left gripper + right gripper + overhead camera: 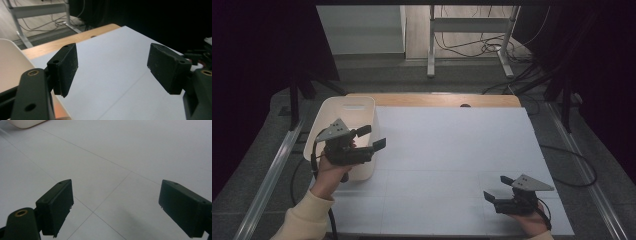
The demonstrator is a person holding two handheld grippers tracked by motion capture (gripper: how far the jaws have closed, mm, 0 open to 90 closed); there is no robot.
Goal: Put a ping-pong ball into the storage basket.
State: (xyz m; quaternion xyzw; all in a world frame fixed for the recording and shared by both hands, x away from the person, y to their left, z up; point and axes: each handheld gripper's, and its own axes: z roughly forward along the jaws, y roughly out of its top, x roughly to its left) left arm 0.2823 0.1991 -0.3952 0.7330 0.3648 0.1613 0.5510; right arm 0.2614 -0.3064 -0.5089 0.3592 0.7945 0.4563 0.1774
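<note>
High view places left gripper (pixel 373 137) over white bin (pixel 346 109) at nine o'clock, right gripper (pixel 496 189) at five o'clock above white table (pixel 452 150), gripper views show jaws wide apart, empty.

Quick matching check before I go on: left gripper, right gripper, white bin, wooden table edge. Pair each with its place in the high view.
Things:
1. left gripper
2. right gripper
3. white bin
4. wooden table edge

Places:
A. far side, beyond the white sheet
B. near right, low over the sheet, jaws open
C. left side of the table
D. held over the bin's near end, jaws open

Pairs: 1-D, 2-B, 3-C, 4-A
</note>
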